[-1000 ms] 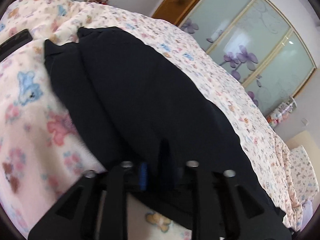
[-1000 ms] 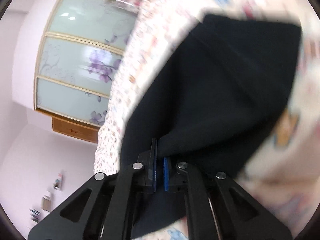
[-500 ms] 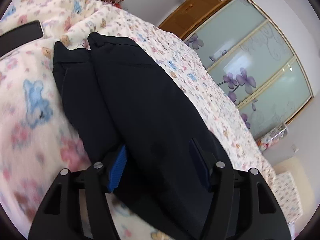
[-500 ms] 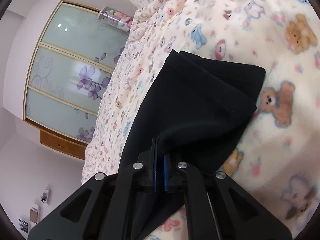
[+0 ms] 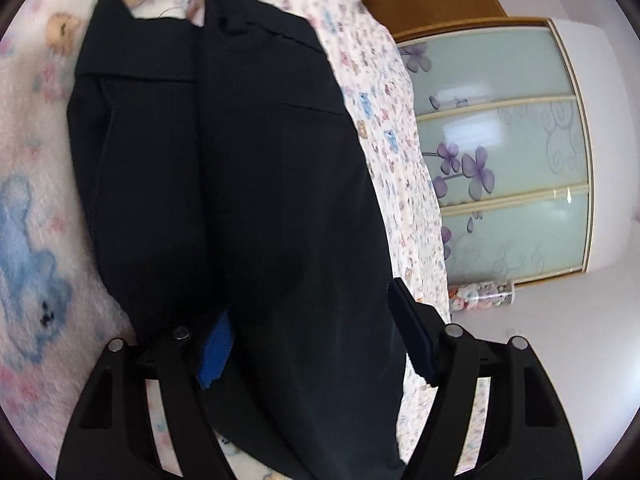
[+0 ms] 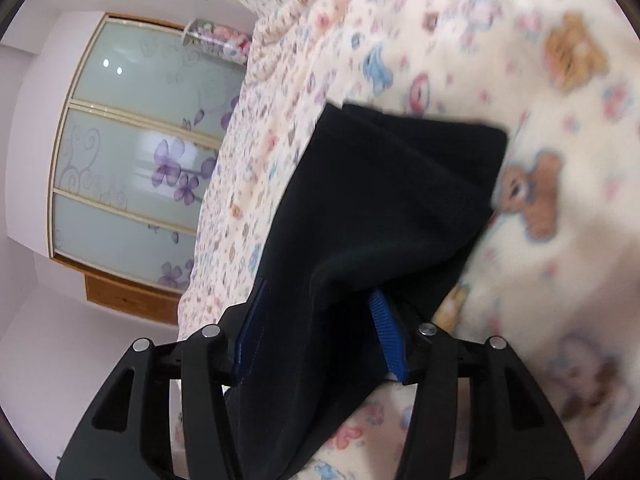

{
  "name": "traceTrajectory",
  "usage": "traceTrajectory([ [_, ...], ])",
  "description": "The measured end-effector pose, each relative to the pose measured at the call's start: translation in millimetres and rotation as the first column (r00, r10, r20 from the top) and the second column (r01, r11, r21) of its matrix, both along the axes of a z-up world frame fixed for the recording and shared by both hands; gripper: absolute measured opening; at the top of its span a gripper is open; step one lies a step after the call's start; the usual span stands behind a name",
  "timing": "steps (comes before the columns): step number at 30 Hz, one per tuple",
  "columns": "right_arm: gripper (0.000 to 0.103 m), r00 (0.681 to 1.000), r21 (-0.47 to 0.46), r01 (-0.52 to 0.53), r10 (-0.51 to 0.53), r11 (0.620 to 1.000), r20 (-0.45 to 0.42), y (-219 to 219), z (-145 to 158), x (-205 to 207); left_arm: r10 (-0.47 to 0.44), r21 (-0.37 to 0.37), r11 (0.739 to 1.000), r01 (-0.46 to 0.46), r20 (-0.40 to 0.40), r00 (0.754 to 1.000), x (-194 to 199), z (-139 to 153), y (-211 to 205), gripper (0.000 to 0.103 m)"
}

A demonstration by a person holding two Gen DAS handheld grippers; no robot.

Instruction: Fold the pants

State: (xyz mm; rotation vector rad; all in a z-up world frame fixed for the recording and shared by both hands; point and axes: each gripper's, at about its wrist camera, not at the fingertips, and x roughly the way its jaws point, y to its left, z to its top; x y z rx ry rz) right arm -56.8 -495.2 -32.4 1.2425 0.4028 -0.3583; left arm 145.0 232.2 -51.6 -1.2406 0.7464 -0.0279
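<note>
Black pants (image 5: 248, 184) are lying lengthwise on a bed, spread over a fleecy blanket (image 5: 32, 168) printed with pastel teddy bears and blue animals. Seen from the left wrist camera, the two legs are resting side by side, their hems pointing toward the far end of the blanket, with a pale floral sheet (image 5: 400, 152) running along the right edge of the garment. The left gripper (image 5: 316, 344) is standing wide apart, its blue-padded fingers (image 5: 214, 350) straddling the nearer part of the pants without pinching them; one pad is sitting in the crease between the legs and the other is out beside the right edge of the cloth.

From the right wrist camera, the pants (image 6: 380, 208) are showing as a folded dark panel on the same bear-print blanket (image 6: 560, 160). The right gripper (image 6: 320, 334) is also spread apart, with a raised ridge of fabric passing between its blue fingers (image 6: 390, 336) but not clamped by them.

Behind the bed, a wardrobe (image 5: 504, 152) with frosted sliding doors is displaying purple flower decals, framed in light wood. No brand, label or readable writing is showing on the pants, the bedding or the grippers.
</note>
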Motion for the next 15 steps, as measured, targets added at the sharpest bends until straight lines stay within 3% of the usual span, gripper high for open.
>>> traceTrajectory([
  [2, 0.053, 1.0, -0.011, 0.013, -0.013, 1.0, 0.006, -1.3, 1.7, -2.4, 0.008, 0.013, 1.0, -0.007, -0.032, 0.999, 3.1, -0.6, -0.5, 0.05],
  [4, 0.053, 1.0, -0.005, 0.011, -0.011, 1.0, 0.01, -2.1, -0.1, -2.4, 0.019, 0.059, 0.998, -0.015, -0.074, 0.997, 3.1, -1.1, -1.4, 0.007],
  [9, 0.053, 1.0, 0.008, 0.009, -0.009, 1.0, 0.025, -2.7, -1.0, -2.4, 0.019, 0.217, 0.976, -0.007, -0.054, 0.998, -10.1, 13.8, -11.2, 0.007],
  [12, 0.053, 0.999, 0.0, 0.013, -0.013, 1.0, 0.035, -3.0, 1.5, -4.2, 0.022, 0.349, 0.937, -0.019, -0.006, 1.0, -29.0, 35.1, -28.1, 0.006],
  [15, 0.053, 0.999, -0.013, 0.014, -0.014, 1.0, 0.041, -3.5, 4.2, -7.0, 0.029, 0.41, 0.911, -0.041, 0.036, 0.999, -45.5, 42.5, -36.5, 0.007],
])
